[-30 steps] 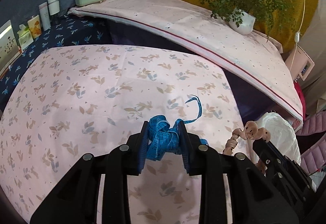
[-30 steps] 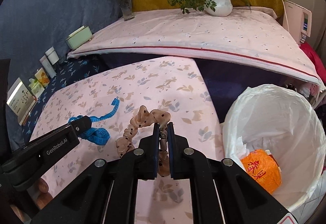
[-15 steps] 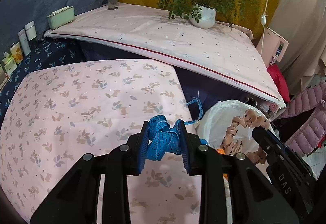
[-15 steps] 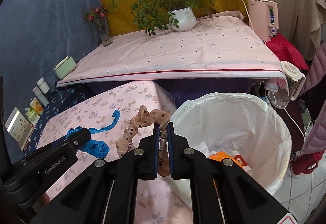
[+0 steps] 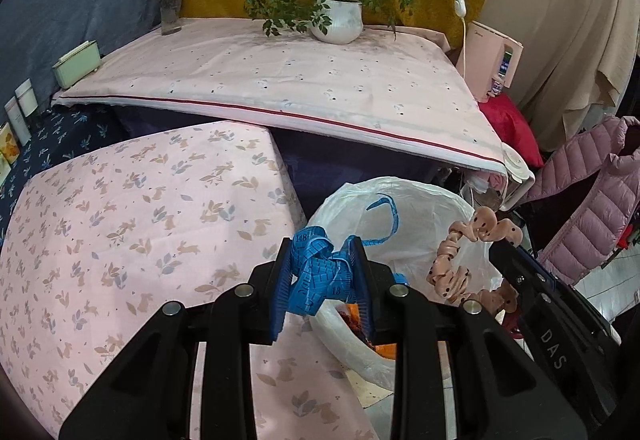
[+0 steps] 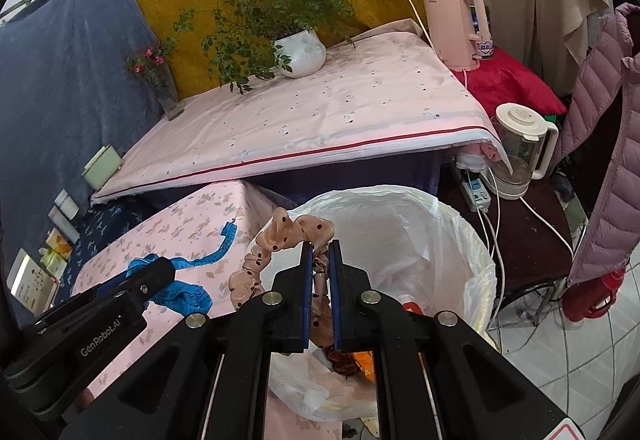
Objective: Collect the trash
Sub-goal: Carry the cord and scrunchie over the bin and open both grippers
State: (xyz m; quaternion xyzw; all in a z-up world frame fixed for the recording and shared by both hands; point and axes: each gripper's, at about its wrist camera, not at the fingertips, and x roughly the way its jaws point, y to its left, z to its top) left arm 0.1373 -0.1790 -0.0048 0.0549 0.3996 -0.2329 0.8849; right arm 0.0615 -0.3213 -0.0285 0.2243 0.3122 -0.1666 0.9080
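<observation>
My left gripper (image 5: 322,252) is shut on a bunched blue measuring tape (image 5: 318,274), whose loose end curls up over the bin. My right gripper (image 6: 320,252) is shut on a peach scrunchie with dark dots (image 6: 280,236), which hangs in a loop to its left. Both are held over the near rim of a bin lined with a white bag (image 6: 420,236); orange and red rubbish lies at its bottom. In the left wrist view the scrunchie (image 5: 452,260) and right gripper arm show at the right; in the right wrist view the tape (image 6: 188,290) and left gripper (image 6: 160,272) show at the left.
A table with a pink leaf-print cloth (image 5: 120,224) lies left of the bin. Behind it is a higher surface with a pink sheet (image 6: 320,120), a potted plant (image 6: 300,52) and a flower vase (image 5: 170,6). A kettle (image 6: 520,148), cables and a pink jacket (image 6: 612,144) crowd the right.
Both grippers have swung right together, off the leaf-print table toward the bin, still holding the tape and the scrunchie. The bin now sits right under their tips.
</observation>
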